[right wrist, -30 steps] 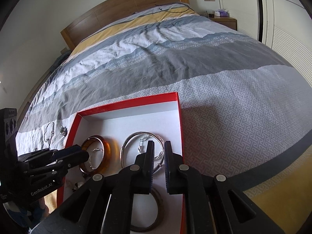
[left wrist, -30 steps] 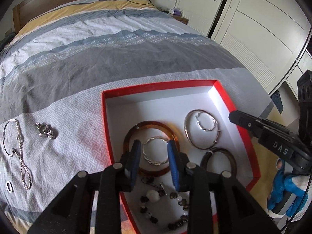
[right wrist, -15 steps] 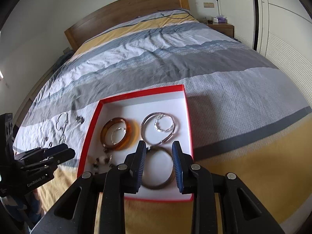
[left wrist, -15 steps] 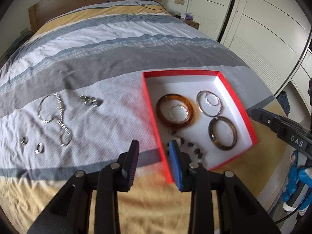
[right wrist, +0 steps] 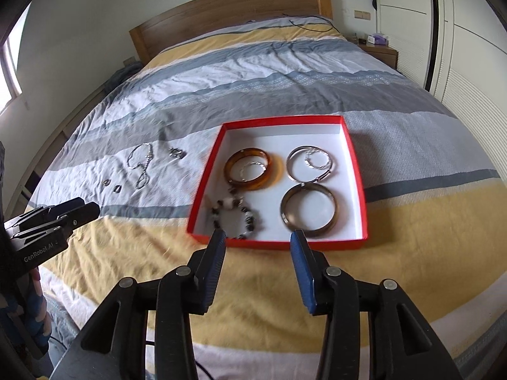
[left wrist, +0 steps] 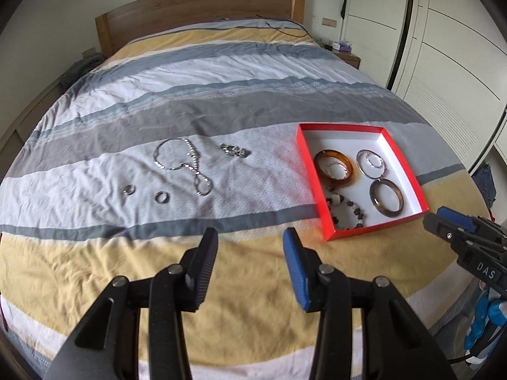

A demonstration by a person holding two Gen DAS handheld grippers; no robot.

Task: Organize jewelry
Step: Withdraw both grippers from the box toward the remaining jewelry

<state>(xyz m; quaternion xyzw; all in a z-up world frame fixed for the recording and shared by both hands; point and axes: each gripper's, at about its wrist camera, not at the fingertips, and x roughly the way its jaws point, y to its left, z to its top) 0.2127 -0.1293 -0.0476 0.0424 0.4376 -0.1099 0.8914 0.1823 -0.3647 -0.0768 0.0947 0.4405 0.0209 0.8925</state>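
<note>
both the left gripper [left wrist: 250,247] and right gripper [right wrist: 258,248] hang over the bed [left wrist: 221,101] with jaws opening and empty. the bangles lie sorted in the red box [right wrist: 356,186]; the chain [left wrist: 187,164] and rings [left wrist: 161,197] lie loose on the bed, likely next.

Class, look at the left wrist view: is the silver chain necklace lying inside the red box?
No. The necklace lies on the bedspread, outside the red box.

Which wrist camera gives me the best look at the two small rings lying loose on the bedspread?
The left wrist view. There the two small rings lie clear of the chain necklace, each hoop distinct against the pale stripe. In the right wrist view the same rings are tiny dark specks near the left edge, too small to show their shape.
</note>
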